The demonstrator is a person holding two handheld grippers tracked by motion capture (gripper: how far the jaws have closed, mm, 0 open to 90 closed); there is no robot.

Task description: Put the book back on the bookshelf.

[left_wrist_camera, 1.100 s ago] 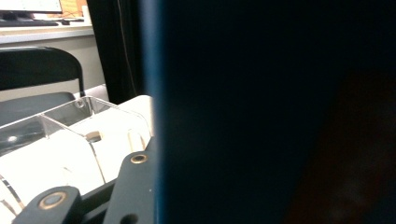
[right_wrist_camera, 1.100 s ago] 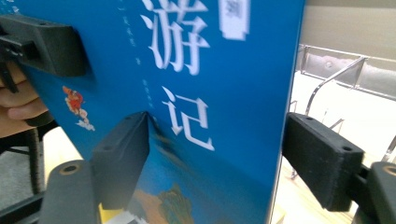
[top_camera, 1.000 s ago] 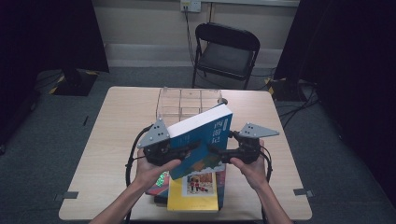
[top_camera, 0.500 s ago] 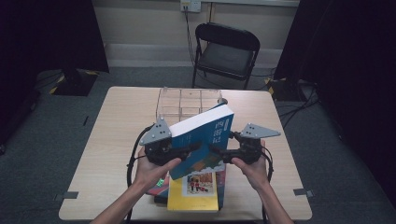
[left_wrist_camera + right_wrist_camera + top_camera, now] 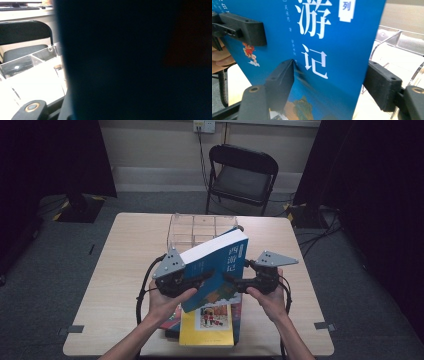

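Note:
A thick blue book with white characters on its cover hangs tilted above the table, held between both grippers. My left gripper clamps its left edge, and one of its jaws presses the cover in the right gripper view. My right gripper grips the lower right part, one jaw denting the cover and the other behind the book. Both grippers' jaws have just been closing with the book between them. In the left gripper view the book is a dark mass close to the lens.
A yellow book tops a small stack at the table's front edge, under the raised book. A clear compartment box stands at the table's back middle. A black chair is behind the table.

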